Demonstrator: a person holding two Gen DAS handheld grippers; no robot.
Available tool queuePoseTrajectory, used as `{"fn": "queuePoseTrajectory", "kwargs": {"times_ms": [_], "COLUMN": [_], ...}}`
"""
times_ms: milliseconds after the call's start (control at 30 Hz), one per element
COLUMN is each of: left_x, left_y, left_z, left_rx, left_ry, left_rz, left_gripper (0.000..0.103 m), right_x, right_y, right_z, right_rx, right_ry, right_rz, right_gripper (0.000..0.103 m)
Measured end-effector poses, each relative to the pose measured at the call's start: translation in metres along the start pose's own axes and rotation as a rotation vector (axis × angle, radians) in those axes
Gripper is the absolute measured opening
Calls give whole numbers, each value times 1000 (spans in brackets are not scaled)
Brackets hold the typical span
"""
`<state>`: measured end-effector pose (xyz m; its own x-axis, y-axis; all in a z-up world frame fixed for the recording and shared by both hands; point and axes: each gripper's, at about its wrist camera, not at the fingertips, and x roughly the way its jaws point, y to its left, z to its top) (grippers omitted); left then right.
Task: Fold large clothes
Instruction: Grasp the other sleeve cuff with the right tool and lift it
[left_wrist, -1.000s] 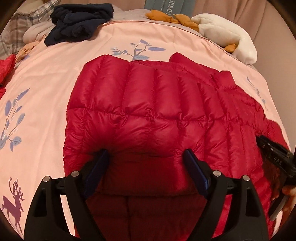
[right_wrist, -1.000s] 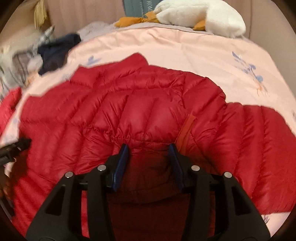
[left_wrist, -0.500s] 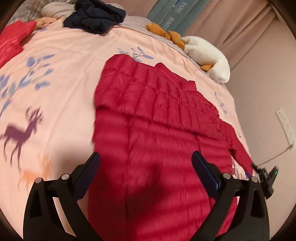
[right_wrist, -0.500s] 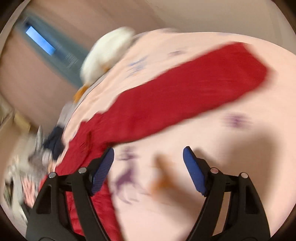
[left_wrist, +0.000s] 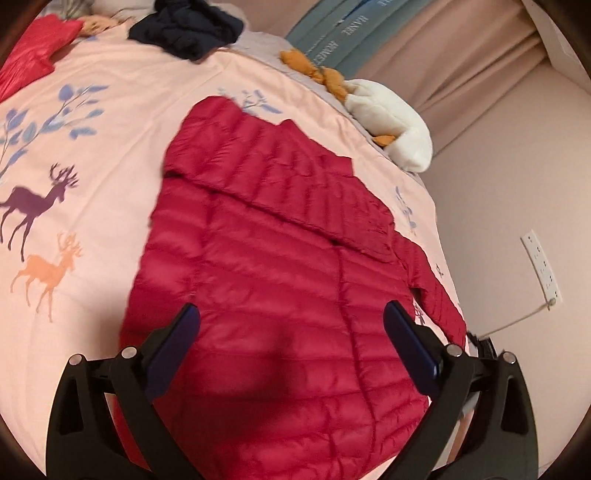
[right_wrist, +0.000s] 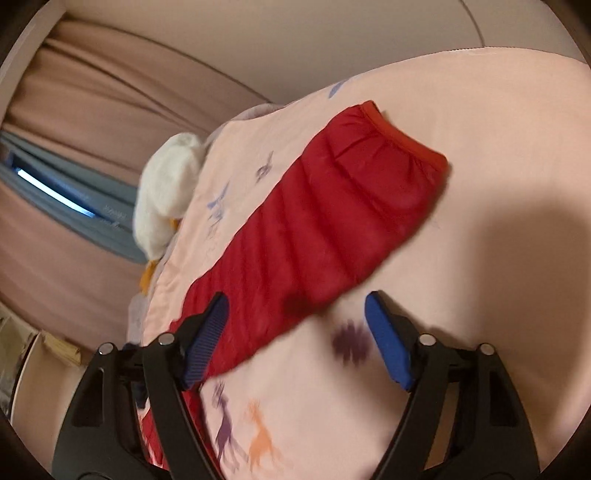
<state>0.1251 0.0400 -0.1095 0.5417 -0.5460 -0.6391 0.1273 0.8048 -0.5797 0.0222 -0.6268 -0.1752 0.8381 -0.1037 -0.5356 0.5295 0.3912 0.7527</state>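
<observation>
A red quilted down jacket (left_wrist: 280, 266) lies spread flat on a pink bedspread (left_wrist: 110, 155), with a folded flap across its upper part and one sleeve (left_wrist: 432, 288) stretched out to the right. My left gripper (left_wrist: 291, 336) is open and empty above the jacket's lower body. In the right wrist view the same sleeve (right_wrist: 332, 218) lies outstretched, its cuff (right_wrist: 406, 140) at the far end. My right gripper (right_wrist: 295, 332) is open and empty just above the sleeve's near part.
A dark navy garment (left_wrist: 188, 29), a red garment (left_wrist: 29, 55) and a white plush toy (left_wrist: 391, 118) lie at the bed's far edge. Curtains (left_wrist: 461, 55) and a wall with a socket (left_wrist: 541, 266) stand to the right. The bedspread carries deer prints (left_wrist: 40, 206).
Both grippers let go of the jacket and drew back. The left one rose above the flat jacket. The right one swung to the outstretched sleeve.
</observation>
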Motion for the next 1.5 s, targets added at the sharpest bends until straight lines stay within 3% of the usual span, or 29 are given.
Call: {"fn": "queuePoseTrajectory", "kwargs": {"times_ms": [67, 167, 233, 300, 500, 767, 900, 1100, 1300, 1500], "left_x": [-1, -3, -3, -1, 9, 15, 13, 10, 5, 11], "left_y": [-8, -15, -17, -19, -20, -17, -12, 0, 21, 36], "left_z": [-1, -2, -2, -4, -9, -15, -18, -21, -19, -9], "left_rx": [16, 30, 34, 29, 11, 8, -6, -48, -110, -188], "left_ry": [-2, -5, -5, -2, 26, 53, 51, 59, 51, 52], "left_rz": [5, 14, 20, 20, 15, -14, -39, -80, -117, -187], "left_gripper": [100, 100, 100, 100, 100, 100, 100, 100, 100, 100], "right_x": [11, 21, 26, 27, 19, -16, -19, -1, 38, 73], "right_y": [-2, -8, -14, -26, -27, 83, 160, 256, 304, 306], "right_z": [4, 12, 15, 16, 16, 0, -34, -136, -245, -325], "right_rx": [34, 75, 89, 111, 73, -269, -483, -817, -1056, -1140], "right_ry": [-24, -64, -74, -76, -89, -192, -172, -60, 62, 212], "right_rz": [-6, -35, -68, -72, -70, 57, 131, 234, 259, 237], "right_gripper": [69, 52, 22, 11, 6, 5, 5, 5, 5, 5]}}
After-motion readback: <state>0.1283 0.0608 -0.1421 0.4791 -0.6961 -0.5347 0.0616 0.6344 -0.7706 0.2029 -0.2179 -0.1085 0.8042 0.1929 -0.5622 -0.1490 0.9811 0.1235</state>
